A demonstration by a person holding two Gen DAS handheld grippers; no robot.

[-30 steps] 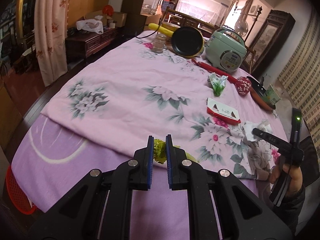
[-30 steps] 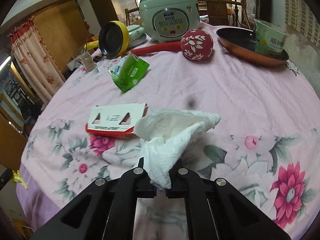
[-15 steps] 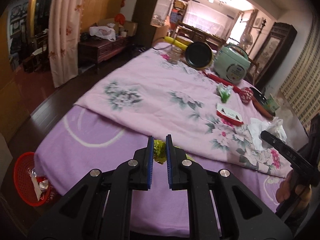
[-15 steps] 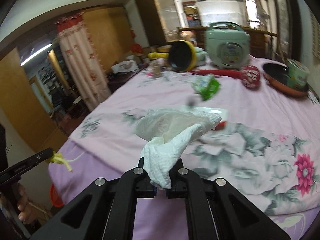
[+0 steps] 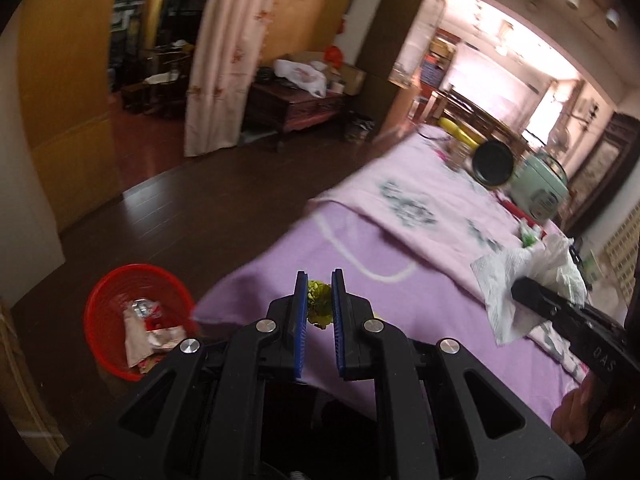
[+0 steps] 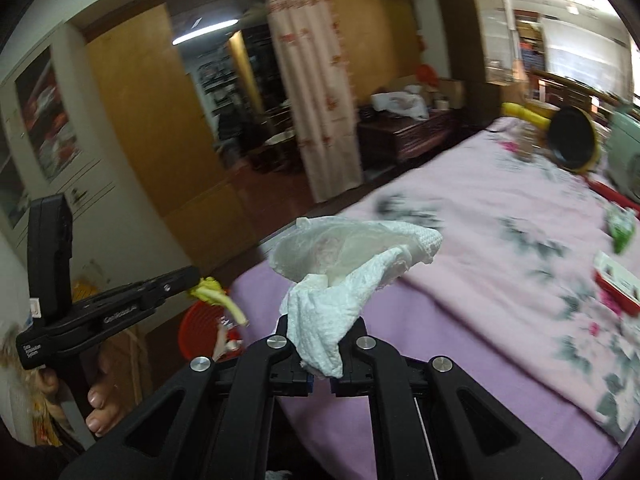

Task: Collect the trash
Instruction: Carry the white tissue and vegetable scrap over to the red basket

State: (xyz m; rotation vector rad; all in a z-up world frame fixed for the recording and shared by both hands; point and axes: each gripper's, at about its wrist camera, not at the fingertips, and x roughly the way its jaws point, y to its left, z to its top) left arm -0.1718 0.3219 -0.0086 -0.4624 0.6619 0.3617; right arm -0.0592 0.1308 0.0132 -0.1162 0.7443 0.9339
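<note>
My left gripper is shut on a yellow-green vegetable scrap, held over the near corner of the purple-covered table. The right wrist view shows that left gripper from the side with the scrap dangling from its tip. My right gripper is shut on a crumpled white paper towel with thin plastic. In the left wrist view the right gripper and its towel sit at right. A red basket with wrappers stands on the floor, lower left of the left gripper.
On the table lie a red-and-white carton, a green wrapper, a black pan and a green rice cooker. Dark wooden floor spreads left of the table. A curtain and a dark cabinet stand beyond.
Both grippers have swung left off the table toward its corner, each keeping its piece of trash. The red basket has come into full view below the left gripper.
</note>
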